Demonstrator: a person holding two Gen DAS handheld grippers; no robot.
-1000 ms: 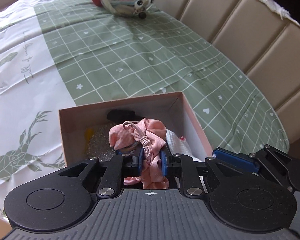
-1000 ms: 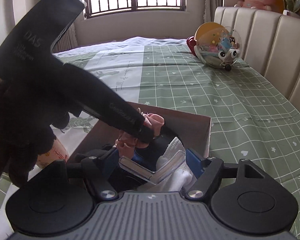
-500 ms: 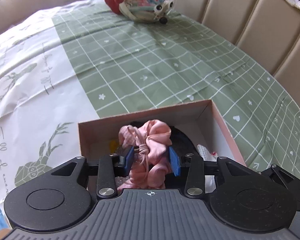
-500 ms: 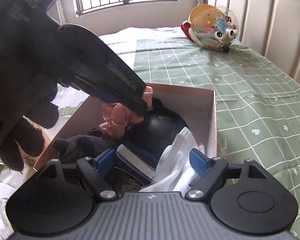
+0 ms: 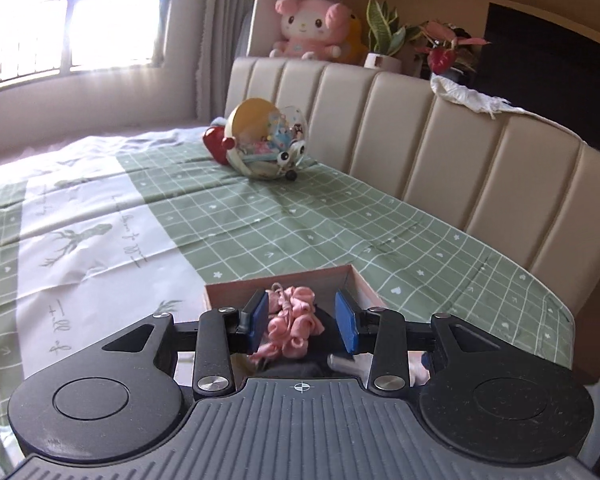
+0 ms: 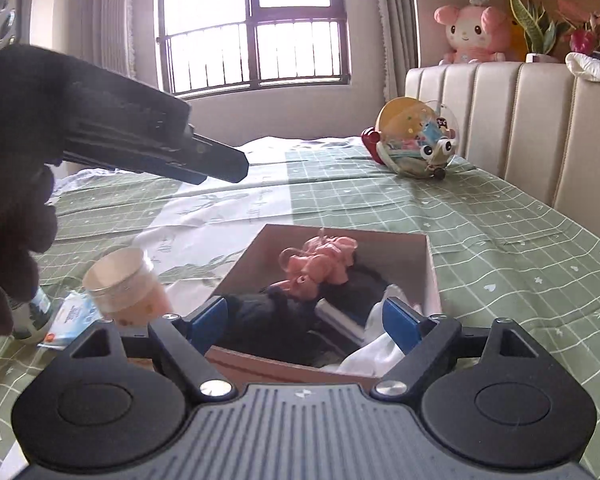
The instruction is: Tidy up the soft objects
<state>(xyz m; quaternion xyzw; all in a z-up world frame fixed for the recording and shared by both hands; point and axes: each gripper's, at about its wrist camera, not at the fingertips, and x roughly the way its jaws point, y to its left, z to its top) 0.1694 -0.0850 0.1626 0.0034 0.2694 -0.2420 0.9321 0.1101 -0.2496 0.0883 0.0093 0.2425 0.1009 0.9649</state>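
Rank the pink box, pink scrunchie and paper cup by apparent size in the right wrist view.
1. pink box
2. paper cup and pink scrunchie: they look alike, and the cup sits nearer the camera, so unranked.

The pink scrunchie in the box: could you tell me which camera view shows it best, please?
The right wrist view: the pink scrunchie lies whole and unobstructed atop dark items inside the box. The left wrist view shows it close between the open left tool, but low and partly hidden.

so there's one box [image 6: 431, 268], one pink scrunchie [image 6: 320, 258], one cup [image 6: 126, 286], two plushies [image 6: 470, 32], one globe toy [image 6: 418, 136]
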